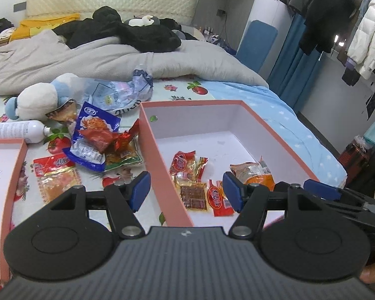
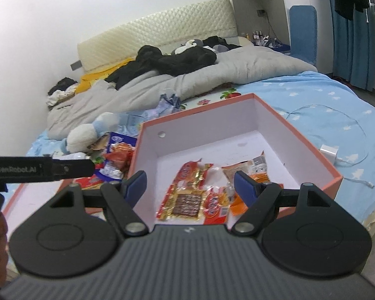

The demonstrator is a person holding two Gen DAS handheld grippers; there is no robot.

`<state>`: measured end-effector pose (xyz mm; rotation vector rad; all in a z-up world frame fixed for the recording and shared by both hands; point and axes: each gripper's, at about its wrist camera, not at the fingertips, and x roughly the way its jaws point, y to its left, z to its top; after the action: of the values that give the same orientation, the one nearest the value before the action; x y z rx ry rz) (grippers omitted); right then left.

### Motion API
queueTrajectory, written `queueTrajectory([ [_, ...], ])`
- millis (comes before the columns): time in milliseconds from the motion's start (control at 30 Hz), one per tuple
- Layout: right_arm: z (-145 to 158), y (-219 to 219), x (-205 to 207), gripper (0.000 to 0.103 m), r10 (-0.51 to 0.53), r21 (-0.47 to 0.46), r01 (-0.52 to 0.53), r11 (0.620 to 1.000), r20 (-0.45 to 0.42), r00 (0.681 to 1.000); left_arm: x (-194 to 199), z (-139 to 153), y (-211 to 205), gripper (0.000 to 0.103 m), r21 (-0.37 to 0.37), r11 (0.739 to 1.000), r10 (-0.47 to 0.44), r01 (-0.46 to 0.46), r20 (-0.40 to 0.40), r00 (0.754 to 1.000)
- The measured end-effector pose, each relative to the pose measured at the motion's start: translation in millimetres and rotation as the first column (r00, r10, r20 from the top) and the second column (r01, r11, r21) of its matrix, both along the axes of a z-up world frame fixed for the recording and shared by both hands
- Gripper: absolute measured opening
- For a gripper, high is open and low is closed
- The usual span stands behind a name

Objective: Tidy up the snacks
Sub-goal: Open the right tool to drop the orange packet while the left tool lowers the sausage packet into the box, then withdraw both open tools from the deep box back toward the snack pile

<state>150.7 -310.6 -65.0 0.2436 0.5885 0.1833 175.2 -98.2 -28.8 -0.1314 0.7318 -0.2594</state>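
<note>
A wide bed (image 1: 237, 95) carries everything here, its blue starred sheet showing on the right and a fruit-printed sheet under the clutter. A grey duvet (image 1: 87, 57) lies rumpled across the far half with black clothing (image 1: 127, 30) heaped on top. Nearer the camera sits an open pink box (image 1: 160, 155) with a white inside, and just to its left, apart from it, lies the box lid (image 1: 12, 170) of the same pink, upturned. A white and blue plush toy (image 1: 40, 97) rests beyond the lid, with a crumpled clear plastic bag (image 1: 117, 92) beside it and a white bottle (image 1: 17, 130) lying on its side in front. Between lid and box, on the sheet, is a loose pile of snacks (image 1: 97, 145): a blue packet with red wrappers over it, a green-edged packet beneath, and a flat red and yellow packet nearest the lid. Inside the box, at its near end, 4 or so packets in the box (image 1: 195, 182) lie flat, red and gold ones on the left and an orange packet (image 1: 257, 172) on the right. The left gripper (image 1: 186, 191) hovers over the near left wall of the box, its fingers spread wide with nothing pinched. The right gripper (image 2: 190, 186) hangs above the box's near end, fingers likewise spread and empty. A white charger (image 2: 328, 151) with its cable lies on the sheet to the right of the box.
</note>
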Motion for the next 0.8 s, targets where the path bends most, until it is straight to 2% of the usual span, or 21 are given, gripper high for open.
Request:
queueTrajectory([
  [333,2.5,19.6,-36.7,0.078,0.037,0.036,-0.038,0.999,0.018,0.999,-41.3,4.8,26.3,0.069,0.008,0.999,0.038,-0.038,0.028,0.999],
  [567,2.8,42.7,-62.9,0.078,0.099,0.012,-0.099,0.995,0.021,0.995,-73.2,7.3,42.2,0.069,0.009,0.998,0.056,-0.056,0.044,0.997],
  [667,4.6,50.4,-72.0,0.078,0.119,0.014,-0.12,0.993,0.032,0.992,-86.6,8.9,55.7,0.069,-0.017,0.997,0.079,-0.078,0.041,0.996],
  [800,6.2,58.3,-79.8,0.078,0.146,0.026,-0.147,0.989,0.037,0.989,-102.3,10.6,69.0,0.069,-0.003,0.995,0.104,-0.104,0.059,0.993],
])
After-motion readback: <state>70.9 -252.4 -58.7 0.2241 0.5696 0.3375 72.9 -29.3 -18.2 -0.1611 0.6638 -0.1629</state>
